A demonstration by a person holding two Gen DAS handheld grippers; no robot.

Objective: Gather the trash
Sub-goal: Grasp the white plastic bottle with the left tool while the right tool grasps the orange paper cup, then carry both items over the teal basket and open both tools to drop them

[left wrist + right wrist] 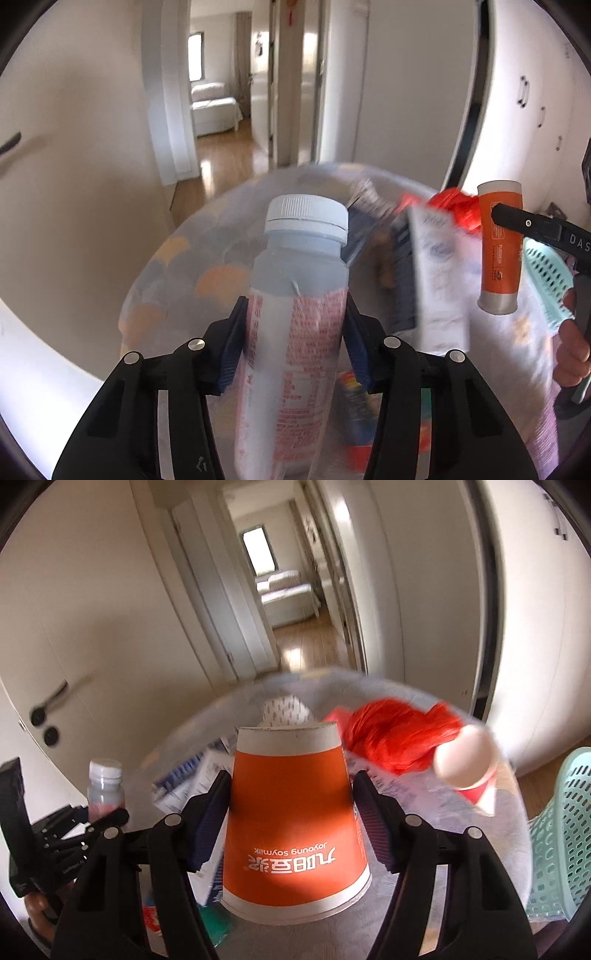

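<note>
While both claws grip, left claw (295,339) clamps bottle (295,314), right claw (291,812) clamps cup (295,819)

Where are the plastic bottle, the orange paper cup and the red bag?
plastic bottle (295,325): left wrist view, labelled body.
orange paper cup (291,812): right wrist view, orange side wall.
red bag (395,738): right wrist view, crumpled middle.

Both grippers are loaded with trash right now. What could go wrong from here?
1. The bottle is pinched low on its label by the left gripper, with most of it above the pads; it may tip or slip.
2. The orange paper cup, inverted in the right gripper, could crush or slide along its taper.
3. Motion blur suggests fast movement over the cluttered table; a dropped item could scatter trash.
</note>
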